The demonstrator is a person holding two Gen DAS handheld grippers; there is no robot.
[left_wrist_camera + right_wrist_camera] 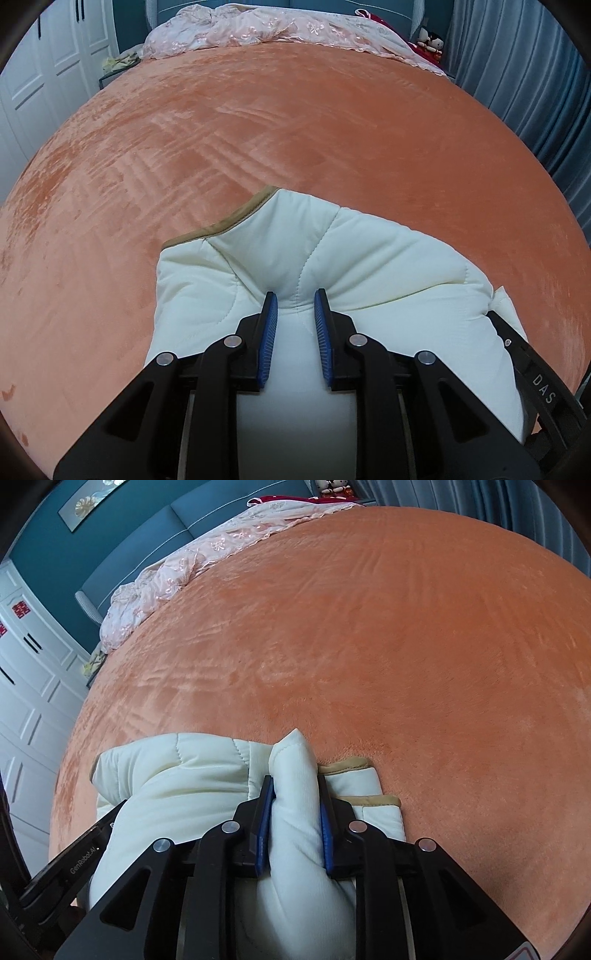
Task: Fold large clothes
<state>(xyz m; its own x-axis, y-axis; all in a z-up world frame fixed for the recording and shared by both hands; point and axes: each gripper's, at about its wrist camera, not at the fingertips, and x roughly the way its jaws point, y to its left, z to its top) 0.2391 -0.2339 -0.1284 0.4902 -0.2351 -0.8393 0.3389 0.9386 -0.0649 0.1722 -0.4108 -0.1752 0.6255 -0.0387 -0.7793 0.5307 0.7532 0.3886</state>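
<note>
Your left gripper [295, 299] is clamped on a fold of the cream quilted garment [369, 258], which bulges between the blue pads. Your right gripper [295, 782] pinches another thick fold of it. The garment lies bunched at 6 o'clock on the orange bedspread [258, 122]; a pink embroidered cover [266, 26] sits at 12 o'clock.

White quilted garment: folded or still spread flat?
Folded, bunched. The white quilted garment lies doubled in thick layers on the orange bedspread, both grippers clamping folds.
</note>
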